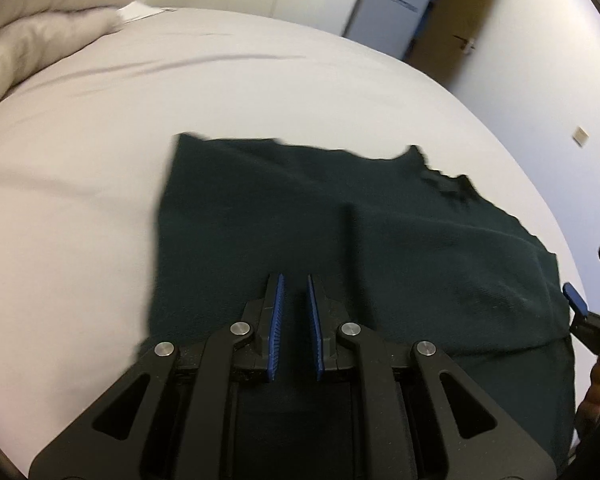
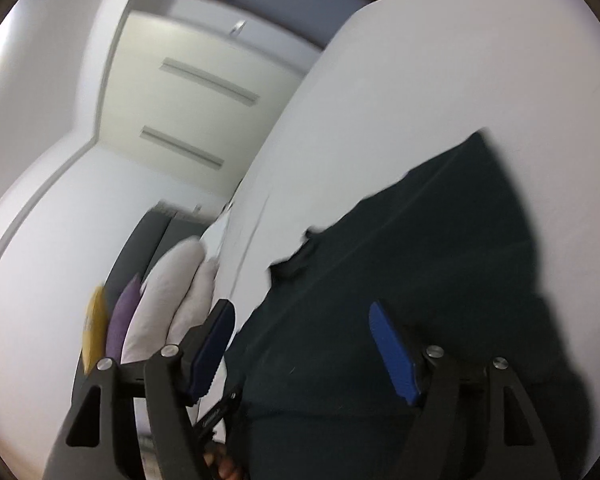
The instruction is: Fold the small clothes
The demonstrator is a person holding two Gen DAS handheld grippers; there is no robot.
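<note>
A dark green garment [image 1: 340,232] lies spread on the white bed [image 1: 180,92], with a raised fold across its middle. My left gripper [image 1: 296,284] hovers over the garment's near edge; its blue pads stand a narrow gap apart with nothing between them. My right gripper [image 2: 300,320] is wide open above the same garment [image 2: 420,260], with nothing between its blue pads [image 2: 392,356]. The right gripper also shows at the right edge of the left wrist view [image 1: 592,292].
White pillows [image 1: 40,20] are piled at the far left of the bed. In the right wrist view, white [image 2: 168,300], purple [image 2: 122,320] and yellow [image 2: 94,320] cushions stand beside the bed. Cupboards [image 2: 188,120] and a door [image 1: 466,8] line the walls.
</note>
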